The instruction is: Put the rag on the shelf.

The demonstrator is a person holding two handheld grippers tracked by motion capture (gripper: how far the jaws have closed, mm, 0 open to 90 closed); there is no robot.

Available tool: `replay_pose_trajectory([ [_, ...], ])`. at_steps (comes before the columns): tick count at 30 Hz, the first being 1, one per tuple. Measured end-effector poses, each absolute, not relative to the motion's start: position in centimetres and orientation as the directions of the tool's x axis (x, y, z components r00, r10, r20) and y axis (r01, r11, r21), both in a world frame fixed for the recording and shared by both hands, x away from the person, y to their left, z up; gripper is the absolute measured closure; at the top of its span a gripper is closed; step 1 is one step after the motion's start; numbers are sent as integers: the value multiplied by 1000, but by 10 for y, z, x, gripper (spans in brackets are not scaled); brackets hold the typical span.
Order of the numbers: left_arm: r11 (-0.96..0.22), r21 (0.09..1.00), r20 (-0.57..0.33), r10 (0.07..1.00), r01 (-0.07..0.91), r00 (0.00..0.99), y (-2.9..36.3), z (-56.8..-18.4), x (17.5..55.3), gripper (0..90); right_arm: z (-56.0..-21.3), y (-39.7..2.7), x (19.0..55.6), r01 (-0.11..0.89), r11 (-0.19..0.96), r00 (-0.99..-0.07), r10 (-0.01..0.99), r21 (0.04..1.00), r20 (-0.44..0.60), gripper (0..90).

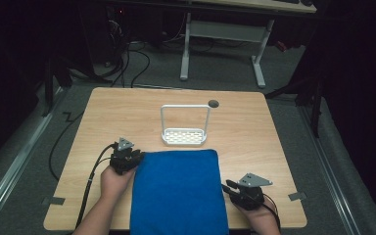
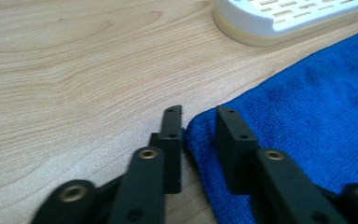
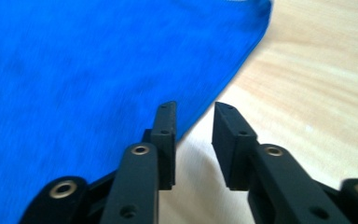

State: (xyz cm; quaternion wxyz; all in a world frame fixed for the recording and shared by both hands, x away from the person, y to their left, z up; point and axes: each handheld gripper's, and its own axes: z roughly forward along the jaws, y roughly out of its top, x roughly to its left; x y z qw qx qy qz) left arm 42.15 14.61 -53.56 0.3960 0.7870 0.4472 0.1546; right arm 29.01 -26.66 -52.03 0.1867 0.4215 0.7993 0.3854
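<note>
A blue cloth lies flat on the wooden table, reaching over its near edge. My left gripper sits at the cloth's far left corner. In the left gripper view its jaws stand a little apart, with the corner of the cloth lying between them unpinched. My right gripper is at the cloth's right edge. In the right gripper view its jaws are open over bare wood, and the edge of the cloth runs under the left jaw.
A white slotted rack with a tall wire handle stands just beyond the cloth, its base close ahead of the left gripper. A dark round hole marks the table's far side. A white-legged desk stands behind.
</note>
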Motion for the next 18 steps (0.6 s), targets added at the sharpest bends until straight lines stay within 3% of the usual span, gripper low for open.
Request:
replay_pose_trajectory([
  [3,-309,760,-98,816,572,570,145,-535,419,871,-516,-261,305,542,287,-522,852,790,49,658],
  [9,-292,758,-124,813,583,569,147,-536,421,877,-514,-245,349,555,265,-469,882,788,34,612],
  [10,-291,758,-126,813,584,568,147,-536,421,877,-517,-240,375,578,265,-440,898,772,20,592],
  [13,-280,757,-141,812,590,566,148,-536,421,877,-523,-237,400,615,235,-410,911,753,51,579],
  [18,-281,755,-145,810,593,568,149,-536,422,877,-530,-231,414,624,270,-421,907,733,24,679],
])
